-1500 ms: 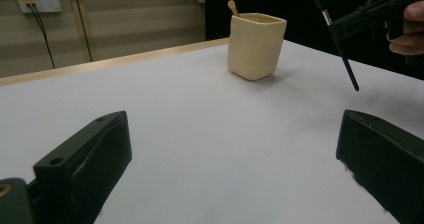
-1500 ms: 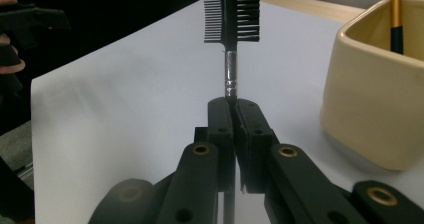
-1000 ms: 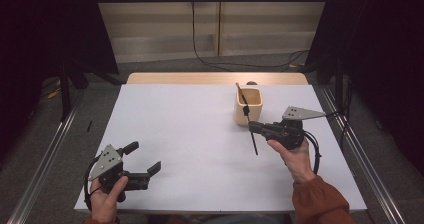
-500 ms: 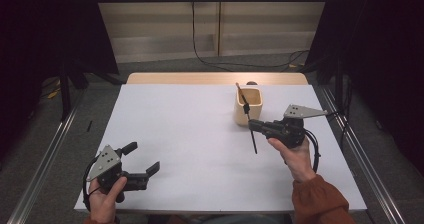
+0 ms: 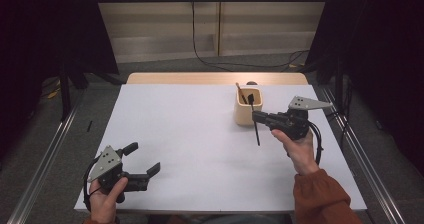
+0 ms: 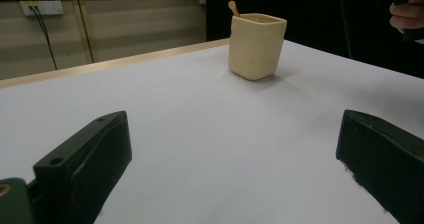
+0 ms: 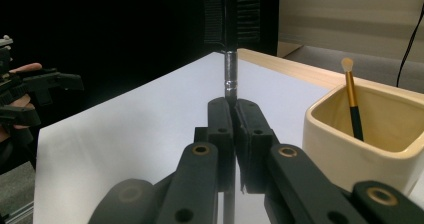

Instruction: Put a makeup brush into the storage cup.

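We see the right gripper (image 5: 256, 117) clamped on a black brush (image 7: 231, 44), held upright just beside the cup (image 5: 248, 106); a second brush (image 7: 351, 100) stands in that cup; the left gripper (image 5: 145, 160) rests low over the table (image 5: 190, 134), jaws wide, holding nothing.

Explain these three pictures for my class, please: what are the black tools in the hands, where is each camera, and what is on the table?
A person sits at a white table with a hand-held two-jaw clamp in each hand. One camera looks down from above; the other two ride on the clamps and look along their jaws. The left gripper rests near the table's front edge, jaws open, holding nothing. The right gripper is shut on the thin handle of a small black comb-and-brush tool, held upright beside a cream square cup. In the cup stands a slim brush with a gold and black handle.
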The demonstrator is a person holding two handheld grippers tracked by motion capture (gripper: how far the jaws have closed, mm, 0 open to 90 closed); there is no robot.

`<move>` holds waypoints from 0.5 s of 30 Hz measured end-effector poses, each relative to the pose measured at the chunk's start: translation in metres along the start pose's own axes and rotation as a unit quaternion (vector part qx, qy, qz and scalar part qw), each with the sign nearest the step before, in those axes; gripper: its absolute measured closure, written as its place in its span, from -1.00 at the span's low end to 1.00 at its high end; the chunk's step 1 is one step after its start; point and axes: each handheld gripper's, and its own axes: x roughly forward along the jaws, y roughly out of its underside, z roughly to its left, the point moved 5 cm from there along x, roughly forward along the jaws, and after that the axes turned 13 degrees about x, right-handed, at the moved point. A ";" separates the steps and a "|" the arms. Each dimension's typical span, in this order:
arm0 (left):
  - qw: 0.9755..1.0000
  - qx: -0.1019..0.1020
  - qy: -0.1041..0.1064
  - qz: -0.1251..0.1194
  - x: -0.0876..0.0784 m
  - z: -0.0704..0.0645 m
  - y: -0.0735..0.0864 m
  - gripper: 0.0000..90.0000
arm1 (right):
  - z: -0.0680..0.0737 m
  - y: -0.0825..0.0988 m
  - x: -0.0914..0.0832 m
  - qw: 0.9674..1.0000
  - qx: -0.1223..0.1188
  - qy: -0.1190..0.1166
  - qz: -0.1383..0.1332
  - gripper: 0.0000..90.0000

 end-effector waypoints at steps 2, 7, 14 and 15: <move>1.000 -0.001 0.000 0.000 0.000 0.000 0.000 -0.97 | 0.000 -0.002 0.001 1.000 0.000 0.001 -0.001 0.91; 1.000 0.000 0.001 0.000 0.000 0.000 0.000 -0.97 | -0.001 -0.007 0.003 1.000 -0.002 0.001 -0.002 0.91; 1.000 0.000 0.000 0.000 0.000 0.000 0.000 -0.97 | -0.005 -0.016 0.005 1.000 -0.003 0.002 -0.009 0.91; 1.000 0.000 -0.001 0.000 0.000 0.000 0.000 -0.97 | -0.005 -0.017 0.006 1.000 -0.003 0.003 -0.009 0.91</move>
